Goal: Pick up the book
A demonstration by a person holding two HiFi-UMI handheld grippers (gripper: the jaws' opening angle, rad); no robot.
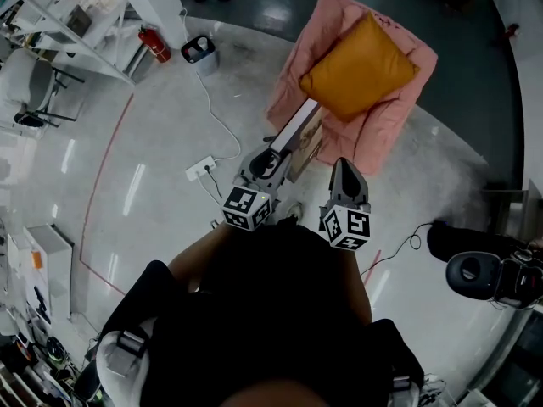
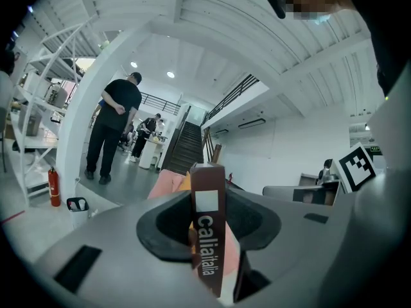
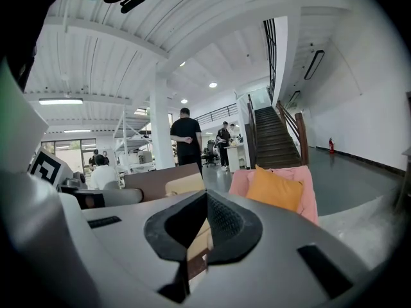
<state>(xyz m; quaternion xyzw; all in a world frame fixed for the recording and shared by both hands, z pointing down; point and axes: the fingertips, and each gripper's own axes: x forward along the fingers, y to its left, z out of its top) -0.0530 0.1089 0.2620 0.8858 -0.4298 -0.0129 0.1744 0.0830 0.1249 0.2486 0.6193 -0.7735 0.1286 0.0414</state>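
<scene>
Left gripper pinches the book at its near end, brown spine upright between the pads and facing the camera. The book is off the seat, in the air by the front left corner of the pink-draped chair, with the orange cushion on the seat beyond it (can't tell whether its far end clears the cloth). Right gripper hovers just beside the book's right edge, jaws pressed together, nothing in them. Step in hand, as I judge it: lift clear of the chair. To do it well: squeeze firmly, since the grip sits at one end and the long free end will likely want to sag or swing. Raise straight with no wrist roll, right gripper ready under the free edge.
</scene>
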